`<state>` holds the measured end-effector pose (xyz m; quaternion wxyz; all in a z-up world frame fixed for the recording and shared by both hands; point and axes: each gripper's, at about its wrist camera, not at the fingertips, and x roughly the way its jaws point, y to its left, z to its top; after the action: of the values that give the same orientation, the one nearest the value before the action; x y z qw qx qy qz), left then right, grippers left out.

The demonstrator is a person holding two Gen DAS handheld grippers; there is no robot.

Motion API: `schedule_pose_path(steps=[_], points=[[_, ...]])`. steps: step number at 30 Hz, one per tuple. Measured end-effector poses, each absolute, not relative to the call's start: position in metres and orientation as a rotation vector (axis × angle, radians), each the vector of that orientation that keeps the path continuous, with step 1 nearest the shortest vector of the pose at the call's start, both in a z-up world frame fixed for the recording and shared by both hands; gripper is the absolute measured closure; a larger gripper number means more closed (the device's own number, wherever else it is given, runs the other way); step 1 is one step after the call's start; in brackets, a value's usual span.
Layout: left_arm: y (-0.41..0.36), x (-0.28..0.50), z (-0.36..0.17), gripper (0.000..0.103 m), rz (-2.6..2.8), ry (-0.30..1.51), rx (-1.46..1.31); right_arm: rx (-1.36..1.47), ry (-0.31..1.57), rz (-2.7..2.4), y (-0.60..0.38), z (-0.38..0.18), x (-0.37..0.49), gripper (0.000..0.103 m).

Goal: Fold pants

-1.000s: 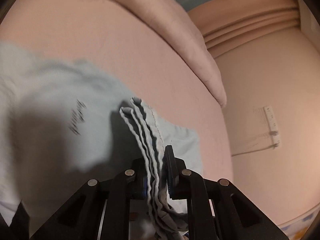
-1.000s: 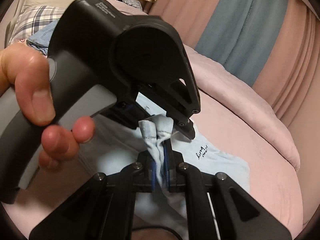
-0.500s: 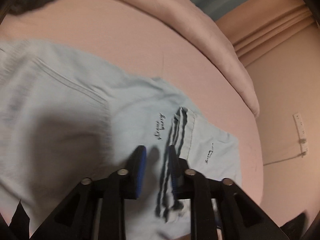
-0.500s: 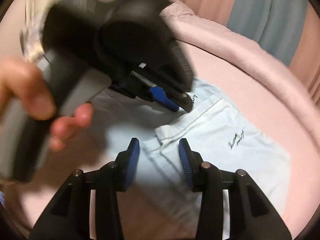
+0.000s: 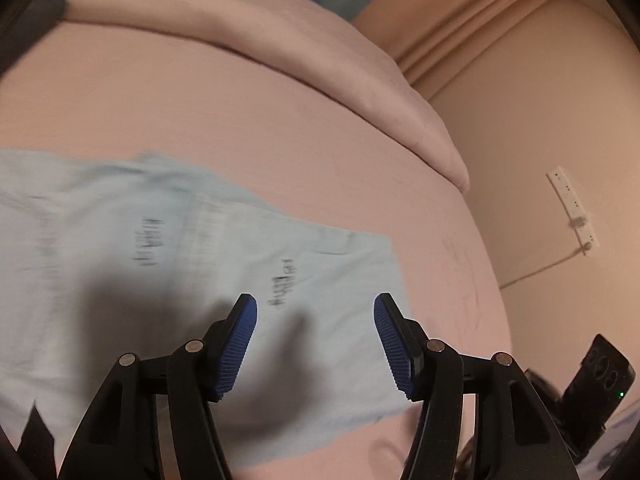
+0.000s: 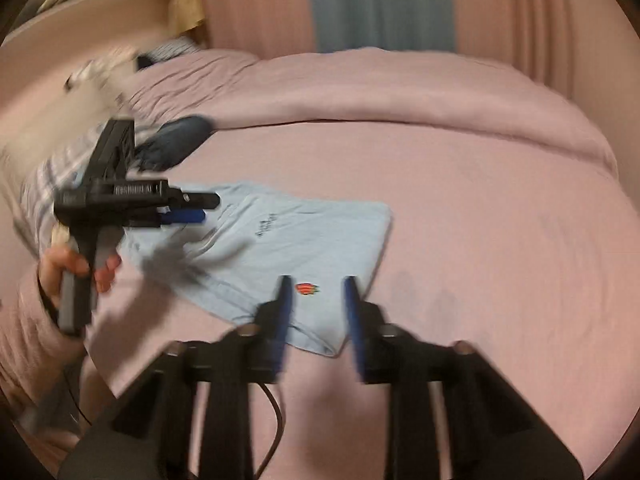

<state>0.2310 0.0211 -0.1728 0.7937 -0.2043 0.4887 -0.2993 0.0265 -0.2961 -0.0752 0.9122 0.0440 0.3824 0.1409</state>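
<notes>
1. Since both tongs are off the cloth, pants (image 6: 280,240) lie folded flat on the bed (image 6: 460,208), under and ahead of them.
2. Left tongs (image 5: 316,340): just been spreading, nothing between, hovering over the fold.
3. Right tongs (image 6: 316,304): parted yet just been narrowing, empty, above the near corner.
4. Dark script too blurred to read; small red emblem (image 6: 307,289) between the right tongs.

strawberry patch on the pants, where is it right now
In the right wrist view the strawberry patch sits low and central on the light blue pants, near their front corner, showing between the right gripper's spread fingers.
</notes>
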Motion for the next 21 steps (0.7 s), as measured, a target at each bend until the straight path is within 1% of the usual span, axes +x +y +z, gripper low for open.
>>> schedule_pose_path(steps=[2,3,4,5,6,7,8,9,12,15,17,20,21], points=[[0.012,0.246,-0.197,0.043,-0.574,1.120,-0.421,0.191,0.791,0.331,-0.300,-0.085,0.033,0.083],[0.015,0.251,-0.209,0.049,-0.543,1.150,-0.424,0.228,0.790,0.358,-0.288,-0.093,0.040,0.081],[0.021,0.254,-0.216,0.066,-0.527,1.143,-0.447,0.263,0.792,0.389,-0.274,-0.101,0.050,0.081],[0.030,0.254,-0.216,0.077,-0.506,1.119,-0.444,0.311,0.808,0.431,-0.268,-0.113,0.065,0.081],[0.042,0.253,-0.217,0.097,-0.448,1.114,-0.405,0.334,0.836,0.450,-0.260,-0.125,0.073,0.081],[0.054,0.251,-0.220,0.098,-0.420,1.111,-0.402,0.337,0.877,0.448,-0.251,-0.139,0.079,0.081],[0.071,0.248,-0.224,0.098,-0.437,1.111,-0.451,0.292,0.963,0.404,-0.240,-0.156,0.091,0.081],[0.080,0.245,-0.226,0.098,-0.462,1.116,-0.485,0.247,0.999,0.387,-0.228,-0.164,0.093,0.081],[0.091,0.230,-0.229,0.098,-0.519,1.117,-0.488,0.125,0.994,0.406,-0.200,-0.162,0.095,0.081],[0.089,0.219,-0.227,0.098,-0.515,1.095,-0.474,0.101,0.953,0.471,-0.180,-0.146,0.113,0.081],[0.089,0.217,-0.229,0.098,-0.512,1.091,-0.488,0.087,0.973,0.505,-0.153,-0.146,0.135,0.081],[0.092,0.216,-0.229,0.098,-0.524,1.084,-0.489,0.039,1.022,0.536,-0.109,-0.162,0.179,0.081],[0.097,0.215,-0.230,0.098,-0.527,1.084,-0.492,0.032,1.049,0.541,-0.104,-0.170,0.188,0.083]])
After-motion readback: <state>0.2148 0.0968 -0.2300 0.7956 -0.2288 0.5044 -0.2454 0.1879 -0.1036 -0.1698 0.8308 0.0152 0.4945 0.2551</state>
